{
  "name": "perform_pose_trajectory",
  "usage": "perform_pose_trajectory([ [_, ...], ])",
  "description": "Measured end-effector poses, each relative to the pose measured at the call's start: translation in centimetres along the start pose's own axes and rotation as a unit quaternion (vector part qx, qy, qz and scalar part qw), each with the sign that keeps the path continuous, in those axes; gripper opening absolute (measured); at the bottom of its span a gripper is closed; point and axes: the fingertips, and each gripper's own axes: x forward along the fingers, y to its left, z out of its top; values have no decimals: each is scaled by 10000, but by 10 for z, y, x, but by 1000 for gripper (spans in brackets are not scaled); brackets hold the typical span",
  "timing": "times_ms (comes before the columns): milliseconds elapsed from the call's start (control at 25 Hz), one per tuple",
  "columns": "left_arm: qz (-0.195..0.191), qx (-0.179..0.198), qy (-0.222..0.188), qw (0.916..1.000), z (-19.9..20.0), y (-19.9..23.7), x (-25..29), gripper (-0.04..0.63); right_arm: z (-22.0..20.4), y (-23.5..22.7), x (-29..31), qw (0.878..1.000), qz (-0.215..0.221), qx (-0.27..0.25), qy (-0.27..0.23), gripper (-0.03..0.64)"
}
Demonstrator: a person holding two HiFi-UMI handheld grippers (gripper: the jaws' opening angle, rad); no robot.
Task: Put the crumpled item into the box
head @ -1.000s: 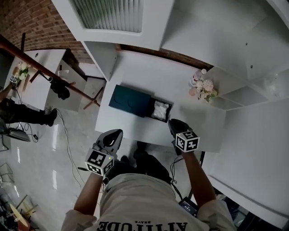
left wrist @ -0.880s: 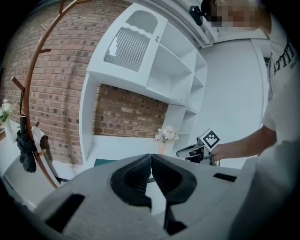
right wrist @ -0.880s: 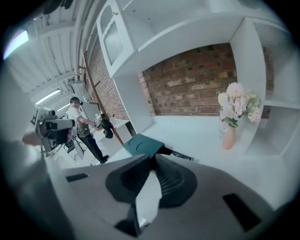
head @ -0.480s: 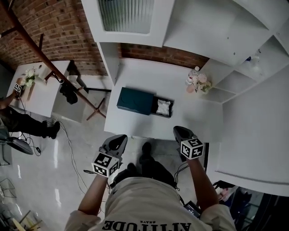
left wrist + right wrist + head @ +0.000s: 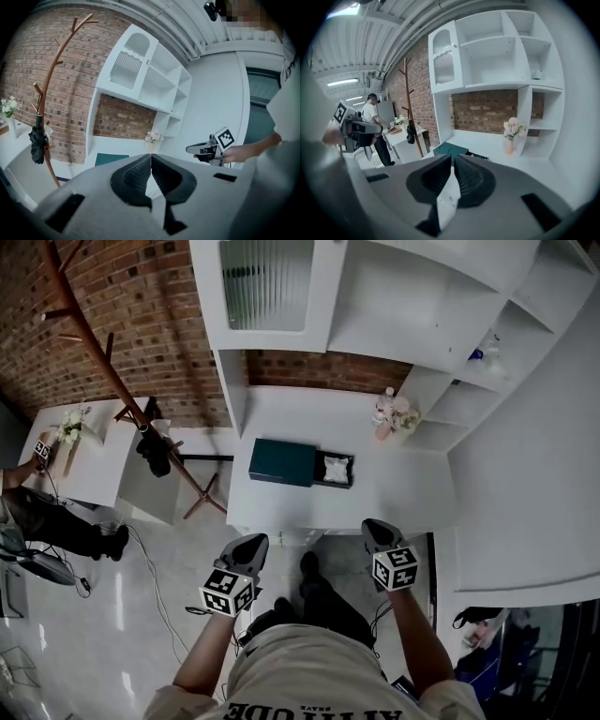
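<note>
The dark teal box (image 5: 284,461) lies towards the far side of the white table (image 5: 403,493), with its black tray slid out on the right. The crumpled white item (image 5: 336,468) sits inside that tray, touching nothing else that I can see. Further right and back, near the white shelf unit (image 5: 412,306), stands a vase of pink flowers (image 5: 391,414).

Both tools are held at the near edge of the table, well apart from the box. The left gripper (image 5: 254,542) hangs over the floor just short of the edge; its own view shows the ribbed pads (image 5: 140,171) pressed together with nothing between them. The right gripper (image 5: 372,525) reaches about to the table's near edge, and it too is clenched on nothing, the pads (image 5: 469,177) meeting at the tips.

A wooden coat stand (image 5: 103,362) leans up on the left against the brick wall (image 5: 141,296). At the far left, another person (image 5: 37,512) is beside a second white table.
</note>
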Motion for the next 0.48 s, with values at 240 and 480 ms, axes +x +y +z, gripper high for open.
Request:
perform_pose_trajectory([
  [240,-259,138,-85,9995,6,-24,-3,26,13,19,-38,9995,-26,15,-315,41],
  [480,-272,237,-254,9990,14,-43,-9,26,20,12,-71,9983,-92,77,-571,41],
])
